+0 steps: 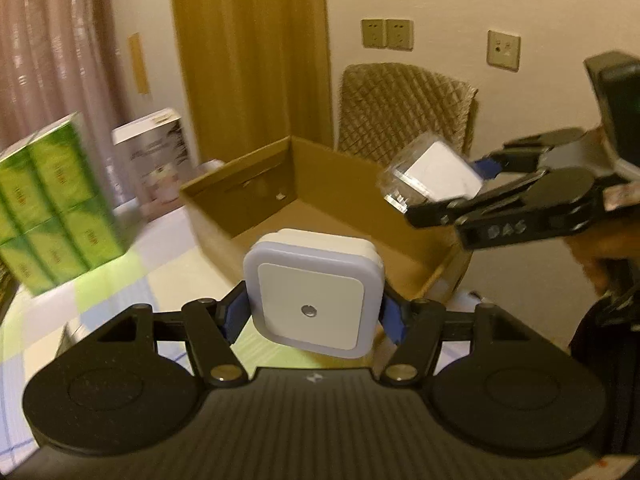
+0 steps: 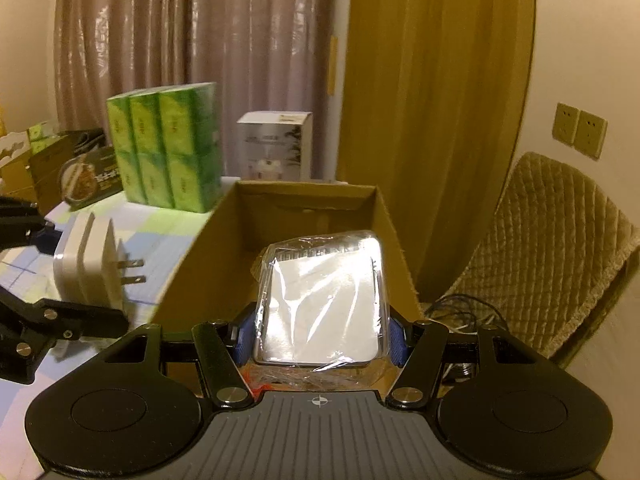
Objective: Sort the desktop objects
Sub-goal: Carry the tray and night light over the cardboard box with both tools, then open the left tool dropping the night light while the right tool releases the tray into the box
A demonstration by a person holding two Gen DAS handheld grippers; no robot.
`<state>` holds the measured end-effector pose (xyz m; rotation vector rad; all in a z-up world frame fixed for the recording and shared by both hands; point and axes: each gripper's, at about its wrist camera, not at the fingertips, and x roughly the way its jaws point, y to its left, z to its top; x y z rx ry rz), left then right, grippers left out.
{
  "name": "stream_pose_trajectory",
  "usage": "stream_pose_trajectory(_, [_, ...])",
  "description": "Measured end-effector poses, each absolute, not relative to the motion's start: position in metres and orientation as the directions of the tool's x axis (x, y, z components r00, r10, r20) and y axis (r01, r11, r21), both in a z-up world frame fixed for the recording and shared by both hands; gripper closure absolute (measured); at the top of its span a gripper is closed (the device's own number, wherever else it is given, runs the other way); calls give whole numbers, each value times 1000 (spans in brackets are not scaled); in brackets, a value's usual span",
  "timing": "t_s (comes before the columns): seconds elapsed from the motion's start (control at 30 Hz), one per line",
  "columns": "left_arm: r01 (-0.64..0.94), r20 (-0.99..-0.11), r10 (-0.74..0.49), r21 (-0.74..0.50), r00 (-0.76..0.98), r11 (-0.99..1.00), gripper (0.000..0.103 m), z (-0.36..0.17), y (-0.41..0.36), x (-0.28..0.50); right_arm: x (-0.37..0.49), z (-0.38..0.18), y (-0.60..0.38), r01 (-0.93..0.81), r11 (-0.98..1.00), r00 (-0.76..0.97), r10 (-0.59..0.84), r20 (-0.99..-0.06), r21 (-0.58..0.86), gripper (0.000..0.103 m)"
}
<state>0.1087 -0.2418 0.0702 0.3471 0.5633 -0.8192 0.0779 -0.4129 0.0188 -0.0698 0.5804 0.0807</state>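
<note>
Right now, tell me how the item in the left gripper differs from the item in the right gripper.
The night light in the left gripper is bare; the wrapped white block in the right gripper is sealed in crinkled clear plastic. The night light shows a small round sensor and two plug prongs; the wrapped block shows neither. Both are white, squarish, and clamped over the cardboard box.

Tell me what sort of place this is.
Most likely a room in a home: floor-length curtains, a chair with a quilted cover by wall sockets, and a table with a checked cloth.
</note>
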Motion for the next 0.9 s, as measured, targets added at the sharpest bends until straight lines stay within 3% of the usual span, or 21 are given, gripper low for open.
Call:
stream_pose_trajectory(0.43, [812, -627, -593, 111, 505, 573, 41, 48, -302, 135, 98, -7, -429, -102, 995, 815, 72, -574, -20, 44])
stream_pose_trajectory(0.67, [813, -659, -566, 122, 496, 570, 41, 29, -309, 139, 99, -14, -432, -95, 995, 806, 66, -588, -19, 44])
stream_pose_trajectory(0.9, [793, -629, -565, 140, 534, 593, 40, 34, -295, 133, 98, -15, -430, -94, 995, 803, 63, -592, -23, 44])
